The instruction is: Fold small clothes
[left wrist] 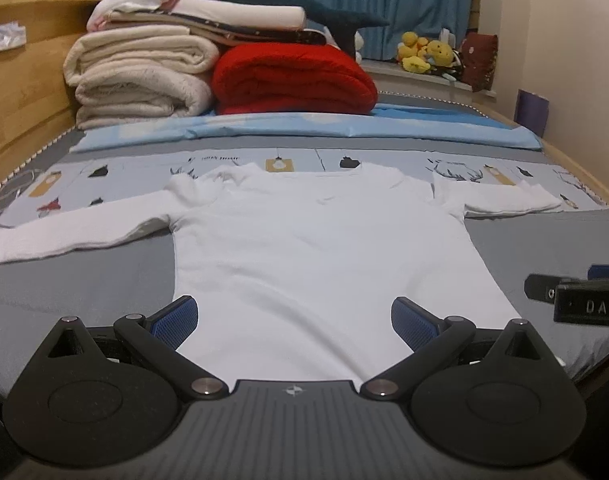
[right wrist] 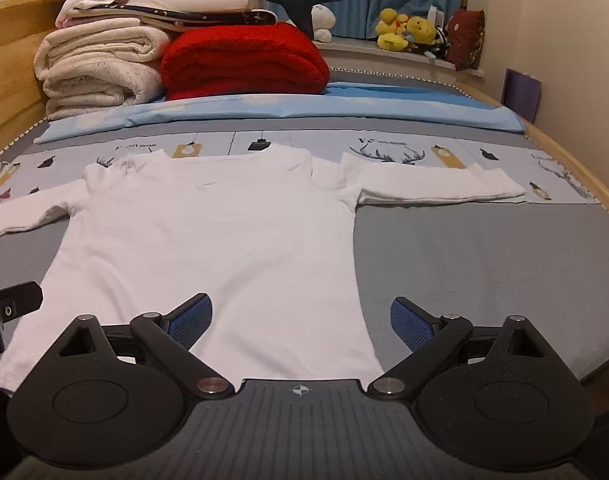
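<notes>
Shirt: white shirt (left wrist: 320, 248) lies flat on the bed (left wrist: 84, 280), sleeves spread (collar far end).
Left claw (left wrist: 294, 320): released, over hem.
Right claw (right wrist: 300, 320): released, over the hem's right corner.

White shirt (left wrist: 316, 248) — flat, sleeves outspread

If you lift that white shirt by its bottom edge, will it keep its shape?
Probably not. The white shirt lies limp with soft creases near its collar, so it should sag. It looks thin and light, and its sleeves would likely dangle.

Matt white knit shirt (left wrist: 320, 248), fluffy red blanket (left wrist: 292, 80), smooth pale wooden bed frame (left wrist: 20, 92).
</notes>
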`<act>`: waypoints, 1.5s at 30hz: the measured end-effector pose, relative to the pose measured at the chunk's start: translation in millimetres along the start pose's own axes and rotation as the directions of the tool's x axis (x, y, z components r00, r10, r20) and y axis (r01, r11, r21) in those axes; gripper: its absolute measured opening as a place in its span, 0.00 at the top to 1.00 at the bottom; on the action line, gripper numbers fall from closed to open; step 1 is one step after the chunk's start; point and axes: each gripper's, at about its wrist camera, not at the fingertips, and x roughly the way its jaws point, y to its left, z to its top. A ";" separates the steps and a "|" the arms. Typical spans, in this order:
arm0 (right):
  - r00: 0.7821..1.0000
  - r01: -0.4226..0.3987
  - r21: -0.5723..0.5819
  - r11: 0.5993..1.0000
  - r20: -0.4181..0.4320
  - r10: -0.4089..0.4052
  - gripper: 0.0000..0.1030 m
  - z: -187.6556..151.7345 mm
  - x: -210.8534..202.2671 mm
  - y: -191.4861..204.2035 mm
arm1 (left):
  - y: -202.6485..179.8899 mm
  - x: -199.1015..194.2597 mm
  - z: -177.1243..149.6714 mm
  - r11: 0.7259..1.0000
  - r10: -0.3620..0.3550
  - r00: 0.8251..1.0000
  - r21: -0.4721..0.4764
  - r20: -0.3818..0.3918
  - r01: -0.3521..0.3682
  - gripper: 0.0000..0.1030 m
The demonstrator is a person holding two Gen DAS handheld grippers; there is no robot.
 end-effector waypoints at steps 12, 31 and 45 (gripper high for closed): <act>1.000 -0.014 -0.017 1.000 0.023 0.015 0.10 6.2 -9.4 4.4 | 5.0 0.0 2.6 1.000 -0.011 1.000 -0.028 0.000 0.011 0.00; 0.986 -0.047 -0.080 0.996 0.154 0.059 0.17 9.7 -25.2 19.4 | 4.9 -10.0 1.6 0.999 -0.040 0.997 0.000 0.071 0.040 0.00; 0.980 -0.073 -0.068 0.995 0.180 0.084 0.17 9.0 -26.3 18.7 | 5.1 -11.8 0.7 1.000 0.016 0.994 -0.010 0.106 -0.015 0.00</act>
